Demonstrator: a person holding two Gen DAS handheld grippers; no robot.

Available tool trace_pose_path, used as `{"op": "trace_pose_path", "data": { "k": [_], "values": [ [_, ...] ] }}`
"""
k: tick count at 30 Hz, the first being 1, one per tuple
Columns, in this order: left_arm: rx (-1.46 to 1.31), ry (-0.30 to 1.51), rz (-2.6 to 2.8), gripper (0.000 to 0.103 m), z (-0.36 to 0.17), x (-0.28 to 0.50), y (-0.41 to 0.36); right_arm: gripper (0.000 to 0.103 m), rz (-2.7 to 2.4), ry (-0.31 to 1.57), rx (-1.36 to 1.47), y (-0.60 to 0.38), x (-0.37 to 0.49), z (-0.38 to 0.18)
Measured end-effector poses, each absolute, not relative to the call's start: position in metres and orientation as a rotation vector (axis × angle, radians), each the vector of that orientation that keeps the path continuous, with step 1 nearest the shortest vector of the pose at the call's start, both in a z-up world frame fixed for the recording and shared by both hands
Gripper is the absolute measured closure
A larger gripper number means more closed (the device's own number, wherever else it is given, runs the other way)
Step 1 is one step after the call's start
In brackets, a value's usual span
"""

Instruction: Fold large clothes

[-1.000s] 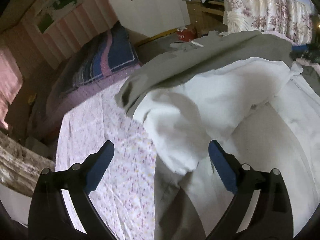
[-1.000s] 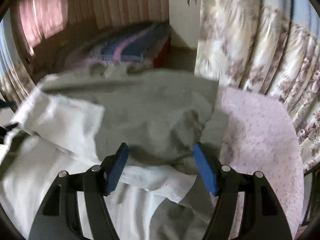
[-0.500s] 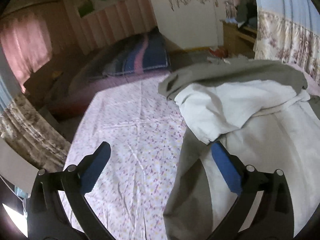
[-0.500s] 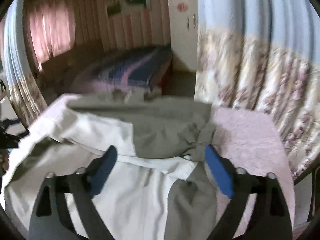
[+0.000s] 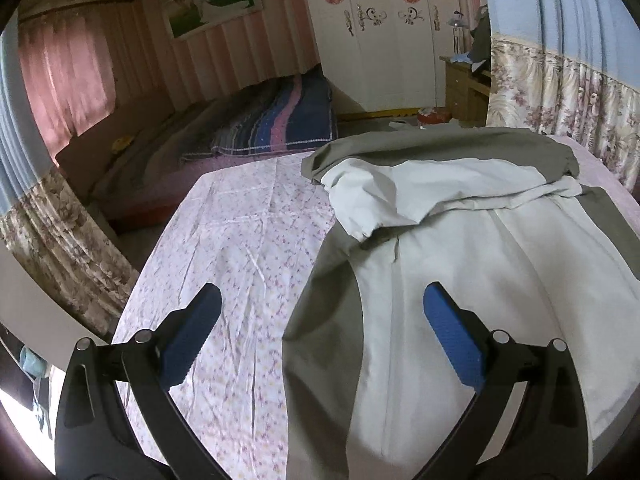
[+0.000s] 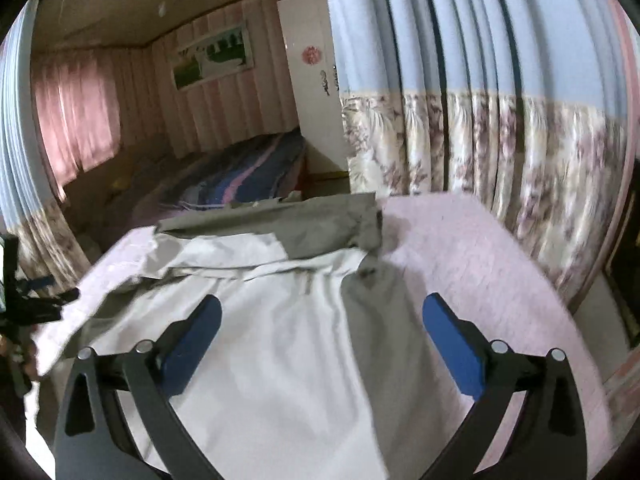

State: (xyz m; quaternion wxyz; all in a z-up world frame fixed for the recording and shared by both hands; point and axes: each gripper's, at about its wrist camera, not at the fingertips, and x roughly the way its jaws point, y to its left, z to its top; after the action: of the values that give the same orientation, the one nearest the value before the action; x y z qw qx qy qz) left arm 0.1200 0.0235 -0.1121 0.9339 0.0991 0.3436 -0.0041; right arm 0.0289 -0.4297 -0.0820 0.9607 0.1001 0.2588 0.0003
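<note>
A bed with a pink floral sheet (image 5: 240, 248) fills the foreground. At ten o'clock lies a low mattress with a blue-and-pink striped blanket (image 5: 280, 124). A white wardrobe (image 5: 384, 40) with red emblems stands at twelve o'clock, a framed landscape picture (image 5: 214, 4) at eleven. Floral curtains (image 6: 500, 152) hang at two o'clock.

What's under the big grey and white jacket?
The jacket lies on a bed with a flowery pink sheet, which shows beside it. Anything directly beneath the jacket is covered and cannot be seen.
</note>
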Motion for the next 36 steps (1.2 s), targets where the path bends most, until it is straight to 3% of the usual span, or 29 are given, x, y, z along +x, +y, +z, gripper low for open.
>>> {"op": "trace_pose_path", "data": {
  "k": [7, 13, 27, 30, 31, 33, 36],
  "values": [
    [0.117, 0.633, 0.015, 0.003, -0.12, 0.063, 0.037, 0.002, -0.1, 0.454, 0.198, -0.433, -0.03, -0.104],
    [0.027, 0.685, 0.083, 0.003, -0.146, 0.02, 0.059, 0.002, -0.179, 0.422, 0.137, -0.427, -0.076, -0.121],
    [0.008, 0.831, 0.11, 0.004, -0.201, -0.024, 0.077, 0.003, -0.179, 0.633, 0.179, -0.447, -0.099, -0.176],
    [0.004, 0.861, 0.09, 0.009, -0.21, -0.031, 0.075, 0.003, -0.177, 0.662, 0.182, -0.443, -0.104, -0.185],
    [0.003, 0.869, 0.076, 0.015, -0.213, -0.032, 0.074, 0.004, -0.173, 0.667, 0.184, -0.441, -0.105, -0.187],
    [-0.006, 0.885, 0.032, 0.035, -0.217, -0.033, 0.07, 0.016, -0.175, 0.678, 0.192, -0.439, -0.106, -0.192],
    [0.032, 0.889, 0.005, 0.055, -0.216, -0.035, 0.058, 0.047, -0.17, 0.714, 0.193, -0.435, -0.106, -0.197]
  ]
}}
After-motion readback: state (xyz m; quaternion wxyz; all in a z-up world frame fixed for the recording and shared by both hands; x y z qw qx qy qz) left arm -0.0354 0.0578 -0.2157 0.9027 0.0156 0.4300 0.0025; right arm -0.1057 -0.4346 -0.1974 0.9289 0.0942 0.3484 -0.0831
